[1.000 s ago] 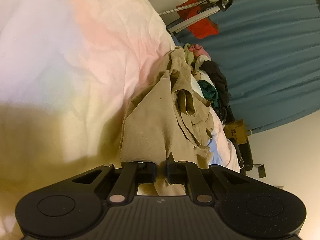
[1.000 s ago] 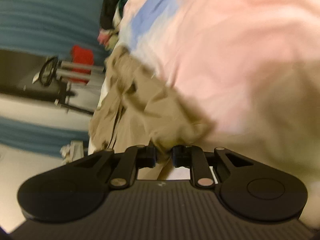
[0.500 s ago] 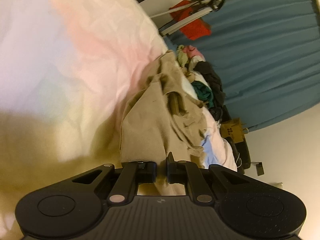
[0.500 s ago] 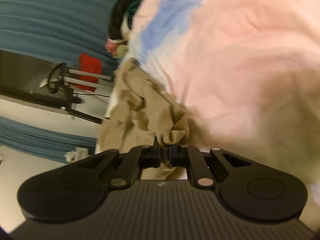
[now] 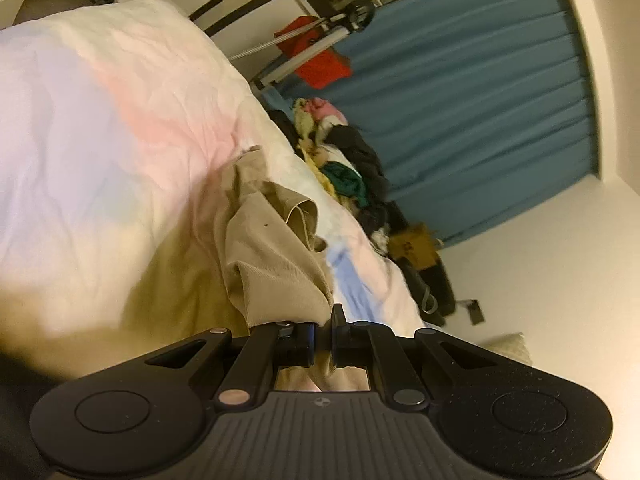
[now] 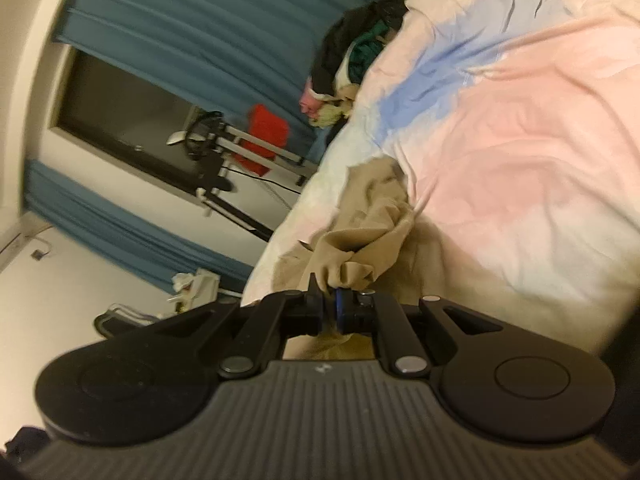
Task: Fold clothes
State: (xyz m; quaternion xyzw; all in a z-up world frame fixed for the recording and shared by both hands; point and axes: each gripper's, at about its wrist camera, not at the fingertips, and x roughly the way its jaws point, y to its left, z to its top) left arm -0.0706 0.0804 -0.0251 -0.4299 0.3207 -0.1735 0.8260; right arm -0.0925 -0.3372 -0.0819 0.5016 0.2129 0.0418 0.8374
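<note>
A beige garment (image 5: pixel 268 264) lies crumpled on a bed with a pastel pink, blue and cream duvet (image 5: pixel 100 128). My left gripper (image 5: pixel 323 338) is shut on one edge of the beige garment, and cloth shows between and below its jaws. In the right wrist view the same beige garment (image 6: pixel 372 224) trails away over the duvet (image 6: pixel 520 152), and my right gripper (image 6: pixel 330 308) is shut on a bunched fold of it. Both views are tilted sideways.
A heap of mixed clothes (image 5: pixel 344 168), dark, green, pink and yellow, sits at the bed's far end (image 6: pixel 352 60). Blue curtains (image 5: pixel 460 100) hang behind it. A metal rack with a red item (image 5: pixel 316 60) stands by the wall. A brown box (image 5: pixel 412 240) sits on the floor.
Both grippers have drawn back and lifted with the beige garment, which now lies more bunched and shorter on the duvet. More of the room shows in both views.
</note>
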